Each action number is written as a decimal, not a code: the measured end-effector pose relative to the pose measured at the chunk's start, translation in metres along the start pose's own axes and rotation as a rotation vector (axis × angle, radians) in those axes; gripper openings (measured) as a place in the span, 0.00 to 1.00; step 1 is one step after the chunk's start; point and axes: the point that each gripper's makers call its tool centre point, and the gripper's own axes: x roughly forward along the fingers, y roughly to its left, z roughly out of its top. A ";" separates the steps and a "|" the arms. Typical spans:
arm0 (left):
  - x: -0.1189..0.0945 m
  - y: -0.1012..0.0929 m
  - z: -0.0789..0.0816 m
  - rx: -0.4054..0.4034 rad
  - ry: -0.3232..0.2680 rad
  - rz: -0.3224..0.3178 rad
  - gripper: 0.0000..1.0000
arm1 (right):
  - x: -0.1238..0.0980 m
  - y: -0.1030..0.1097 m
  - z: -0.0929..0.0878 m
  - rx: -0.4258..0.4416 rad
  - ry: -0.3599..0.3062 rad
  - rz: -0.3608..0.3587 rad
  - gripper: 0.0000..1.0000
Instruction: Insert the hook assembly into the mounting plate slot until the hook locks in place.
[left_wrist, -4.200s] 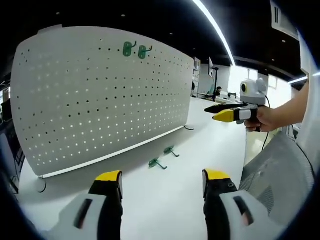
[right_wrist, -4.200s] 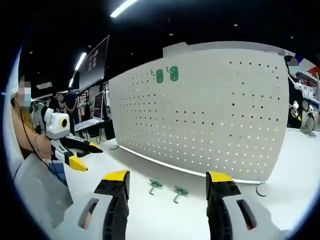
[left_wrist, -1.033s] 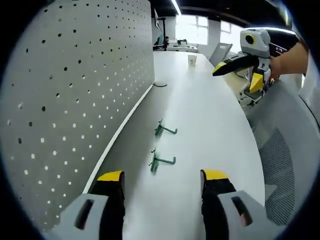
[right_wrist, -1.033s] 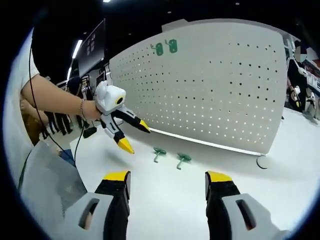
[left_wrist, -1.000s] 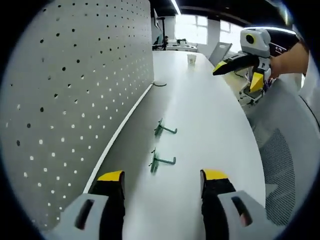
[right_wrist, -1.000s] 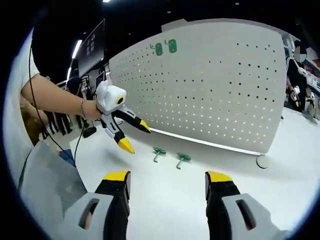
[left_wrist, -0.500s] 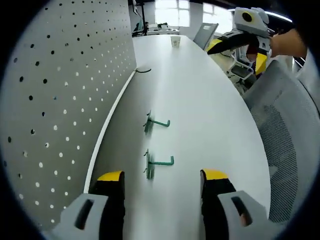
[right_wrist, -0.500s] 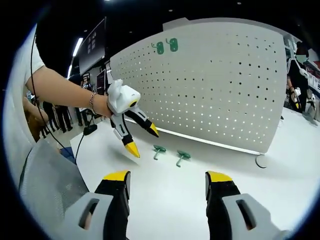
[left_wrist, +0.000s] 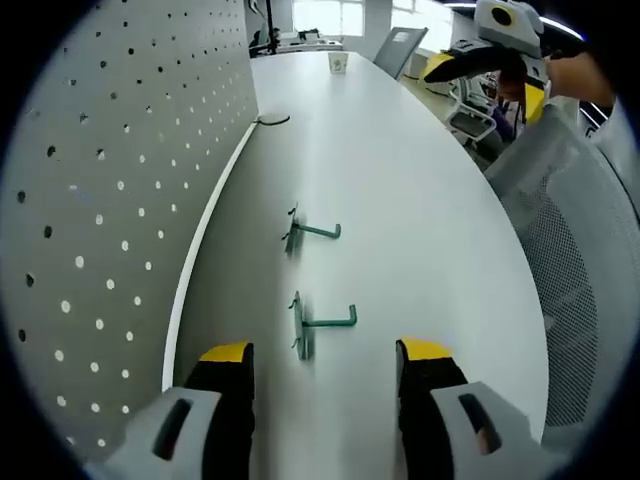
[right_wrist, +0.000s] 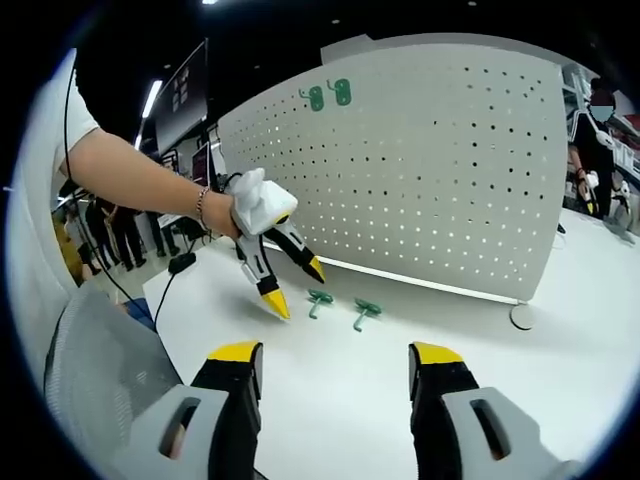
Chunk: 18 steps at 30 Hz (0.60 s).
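In the left gripper view, the left tongs (left_wrist: 322, 365) stand wide apart with nothing between them, low over the white surface (left_wrist: 420, 200). The near green hook (left_wrist: 318, 324) lies on the surface just beyond the yellow tips, in line with the gap between them; its flat back plate faces left toward the pegboard and its thin arm runs right, ending in a short upturned tip. The far green hook (left_wrist: 308, 231) lies beyond it in the same pose, apart from the first. The white pegboard (left_wrist: 100, 200), dotted with rows of small holes, stands along the left edge of the surface. The right tongs (left_wrist: 490, 75) are at far right, held in a hand, well apart from both hooks, jaws spread.

In the right gripper view, the right tongs (right_wrist: 335, 362) gape wide and empty. The left tongs (right_wrist: 292, 288) point down at the surface, open, their yellow tips just left of the two hooks. Two mounted green hooks (right_wrist: 330, 96) sit side by side high on the pegboard (right_wrist: 450, 170).
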 end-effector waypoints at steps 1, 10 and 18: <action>0.000 0.001 0.001 -0.001 -0.002 0.001 0.58 | -0.001 0.000 0.000 0.004 -0.002 -0.001 0.57; 0.008 0.003 0.001 -0.007 0.015 0.002 0.50 | -0.005 -0.004 -0.001 0.012 -0.011 -0.016 0.55; 0.007 0.008 0.000 -0.040 0.011 0.026 0.38 | -0.003 -0.005 -0.005 0.030 -0.008 -0.016 0.55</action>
